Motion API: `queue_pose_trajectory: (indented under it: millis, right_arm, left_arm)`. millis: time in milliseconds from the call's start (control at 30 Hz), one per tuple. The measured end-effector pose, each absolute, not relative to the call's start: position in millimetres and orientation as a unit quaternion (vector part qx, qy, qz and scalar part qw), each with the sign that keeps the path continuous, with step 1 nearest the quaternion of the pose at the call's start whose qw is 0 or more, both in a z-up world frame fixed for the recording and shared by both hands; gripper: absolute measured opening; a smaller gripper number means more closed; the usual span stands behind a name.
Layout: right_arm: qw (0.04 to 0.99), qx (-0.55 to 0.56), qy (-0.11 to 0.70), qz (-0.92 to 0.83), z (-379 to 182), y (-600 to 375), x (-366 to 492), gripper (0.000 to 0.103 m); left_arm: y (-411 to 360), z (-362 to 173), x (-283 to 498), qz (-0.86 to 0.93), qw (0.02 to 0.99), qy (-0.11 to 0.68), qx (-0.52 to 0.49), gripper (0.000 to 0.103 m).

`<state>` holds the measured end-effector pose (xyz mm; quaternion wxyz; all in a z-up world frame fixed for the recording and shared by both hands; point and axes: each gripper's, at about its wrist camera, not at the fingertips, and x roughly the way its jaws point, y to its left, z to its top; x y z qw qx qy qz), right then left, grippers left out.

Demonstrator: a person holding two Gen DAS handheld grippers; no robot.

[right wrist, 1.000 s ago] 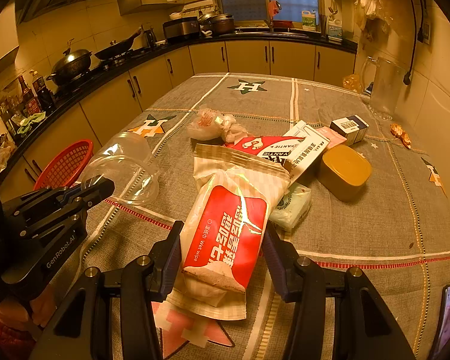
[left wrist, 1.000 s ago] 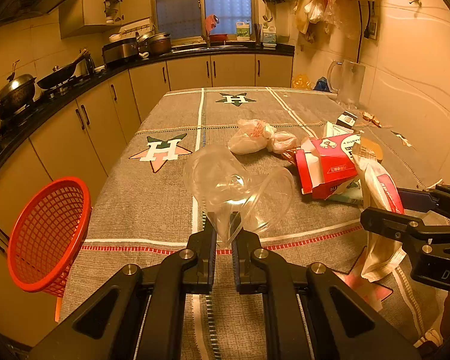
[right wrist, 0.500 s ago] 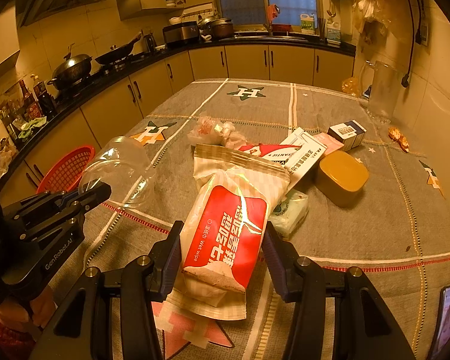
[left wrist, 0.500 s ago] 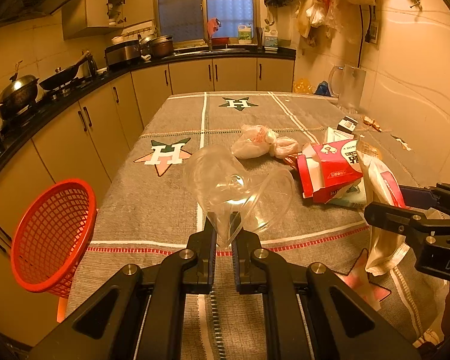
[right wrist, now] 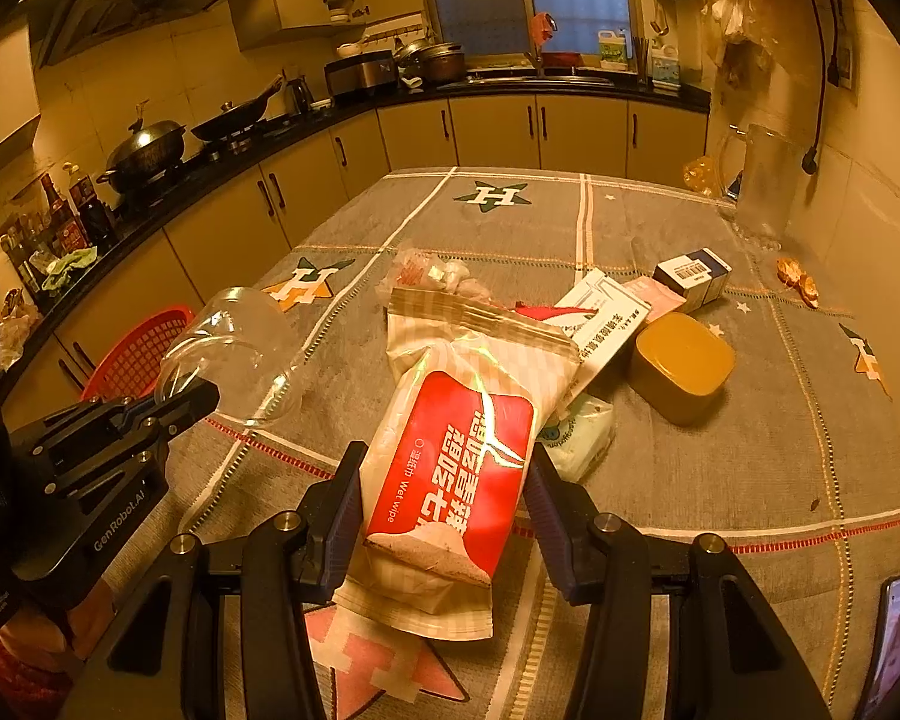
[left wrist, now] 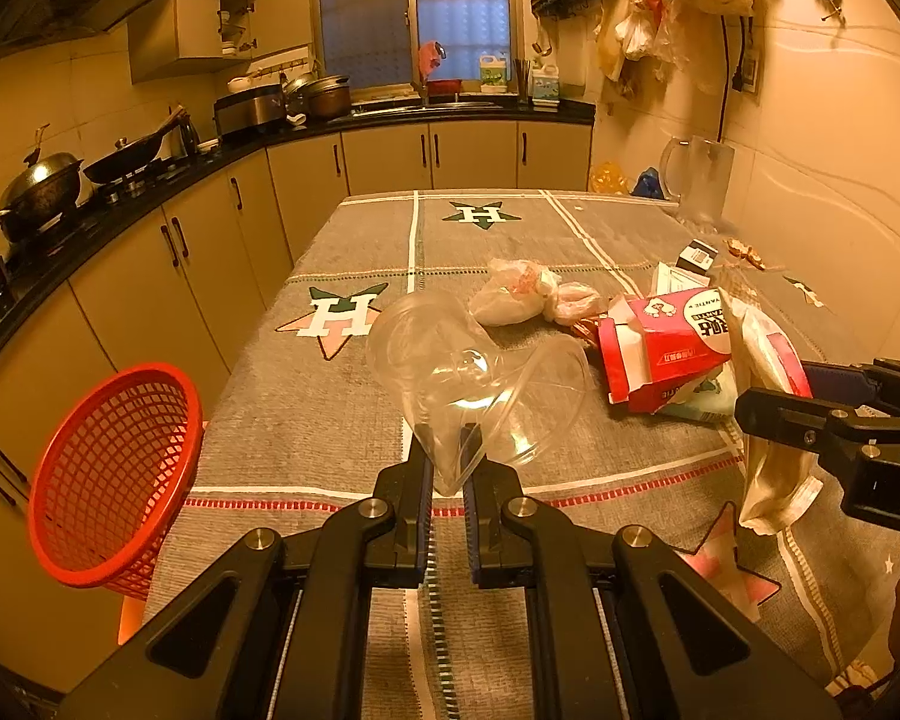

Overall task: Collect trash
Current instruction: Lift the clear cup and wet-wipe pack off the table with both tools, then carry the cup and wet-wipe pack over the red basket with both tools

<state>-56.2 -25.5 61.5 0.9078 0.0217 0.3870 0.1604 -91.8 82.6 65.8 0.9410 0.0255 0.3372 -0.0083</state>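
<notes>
We log: left gripper (left wrist: 447,450) pinched on the crushed clear plastic cup (left wrist: 468,372), held above the desk (left wrist: 306,408), right of the red basket (left wrist: 114,474). Right gripper (right wrist: 444,480) clamped on the red wet-wipe pack (right wrist: 456,462), right of that cup, above the desk.

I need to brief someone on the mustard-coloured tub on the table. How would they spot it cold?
Start at the grey star-patterned tablecloth and look just right of the wet wipe pack held in the right gripper. The yellow tub sits there, closed and squat; it is the only rounded, unprinted container among boxes and packets.
</notes>
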Motion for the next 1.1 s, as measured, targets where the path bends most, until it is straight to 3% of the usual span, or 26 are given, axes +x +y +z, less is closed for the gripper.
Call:
queue_pose_trajectory:
  millis: [1100]
  right_arm:
    - [0.903, 0.022, 0.378, 0.202, 80, 8, -38, 0.055]
  left_arm:
    - [133, 82, -101, 0.045, 0.948, 0.315, -0.001, 0.009]
